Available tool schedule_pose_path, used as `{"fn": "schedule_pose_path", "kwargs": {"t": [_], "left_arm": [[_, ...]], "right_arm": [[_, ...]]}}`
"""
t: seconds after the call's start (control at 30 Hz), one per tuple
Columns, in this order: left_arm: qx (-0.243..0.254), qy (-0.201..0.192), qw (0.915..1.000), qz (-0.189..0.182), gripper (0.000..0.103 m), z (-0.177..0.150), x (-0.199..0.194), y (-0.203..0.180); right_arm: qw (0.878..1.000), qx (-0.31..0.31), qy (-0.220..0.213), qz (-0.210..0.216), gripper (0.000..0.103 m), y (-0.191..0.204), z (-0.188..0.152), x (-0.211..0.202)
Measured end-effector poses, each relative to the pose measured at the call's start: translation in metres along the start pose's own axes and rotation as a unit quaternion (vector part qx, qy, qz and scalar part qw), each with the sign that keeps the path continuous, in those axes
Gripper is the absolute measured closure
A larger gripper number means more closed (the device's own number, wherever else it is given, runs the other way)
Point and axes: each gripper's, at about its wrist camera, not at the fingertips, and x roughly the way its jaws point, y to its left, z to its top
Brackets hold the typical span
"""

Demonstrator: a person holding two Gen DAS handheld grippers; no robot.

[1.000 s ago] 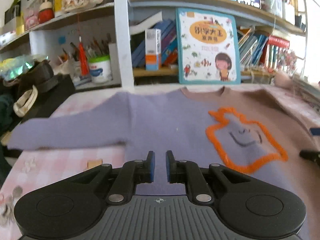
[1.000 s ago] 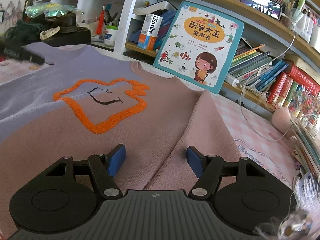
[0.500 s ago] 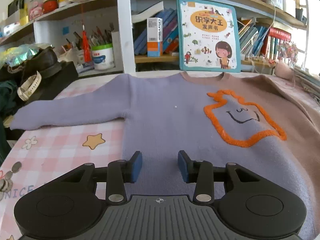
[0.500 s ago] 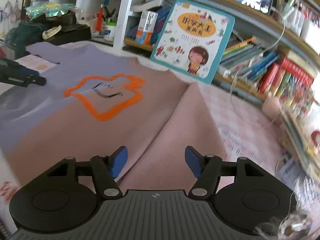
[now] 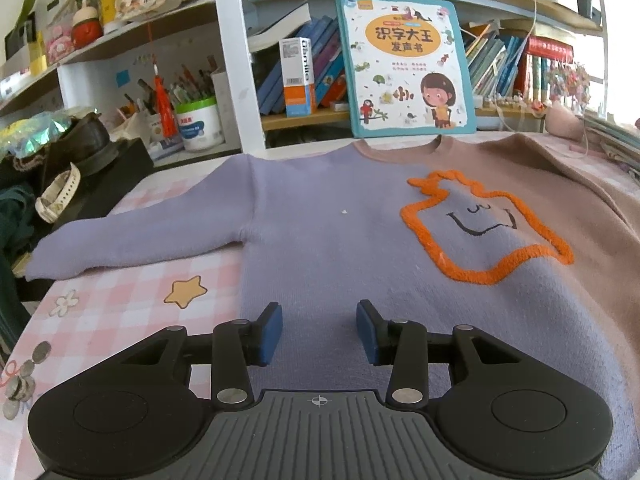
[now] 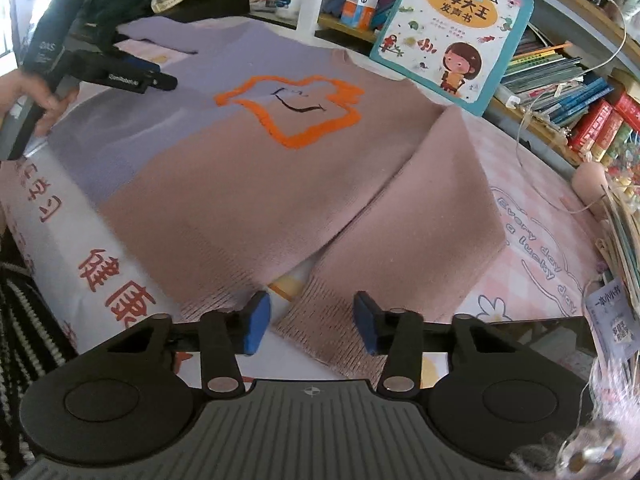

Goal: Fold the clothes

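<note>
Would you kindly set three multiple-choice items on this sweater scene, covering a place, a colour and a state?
1. Where does the children's picture book stand?
A. Upright behind the sweater's collar
B. Flat on the sweater
C. On the floor

2. What colour is the fuzzy outline on the lilac-and-pink knitted sweater?
A. Green
B. Orange
C. Black

3. How does the pink sleeve lie?
A. Folded over the chest
B. Rolled up
C. Flat beside the body

Answers: 1 A, it leans against the shelf past the neckline; 2 B, orange loop around the drawn face; 3 C, it lies flat alongside the hem.
</note>
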Motion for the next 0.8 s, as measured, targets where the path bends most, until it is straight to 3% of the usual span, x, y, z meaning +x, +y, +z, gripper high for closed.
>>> {"fn": "schedule_pose_path", "kwargs": {"t": [0.07,0.17,0.27,0.4,0.5,0.63,0.8], "left_arm": [[0.0,0.0,1.0,0.0,0.062,0.0,0.0,0.0],[-0.005,0.001,1.0,-0.004,0.062,-0.001,0.0,0.001],[-0.011,0.001,0.9999,-0.008,0.062,-0.001,0.001,0.003],[-0.011,0.001,0.9999,-0.008,0.062,-0.001,0.0,0.004],[-0.012,0.002,0.9999,-0.006,0.059,-0.001,0.001,0.004],[-0.011,0.002,0.9999,0.003,0.055,0.0,0.001,0.003],[-0.011,0.002,0.9999,0.004,0.053,-0.001,0.001,0.003]], "right_arm": [[1.0,0.014,0.005,0.004,0.094,-0.006,0.001,0.002],[0.999,-0.001,0.01,-0.044,0.096,-0.016,0.007,0.002],[0.989,-0.003,-0.013,-0.148,0.097,-0.048,0.015,-0.005],[0.949,-0.012,-0.011,-0.316,0.097,-0.112,0.024,0.002],[0.922,-0.018,0.008,-0.387,0.097,-0.157,0.028,0.017],[0.905,-0.004,0.04,-0.424,0.097,-0.204,0.026,0.032],[0.903,0.009,0.056,-0.426,0.093,-0.224,0.019,0.057]]}}
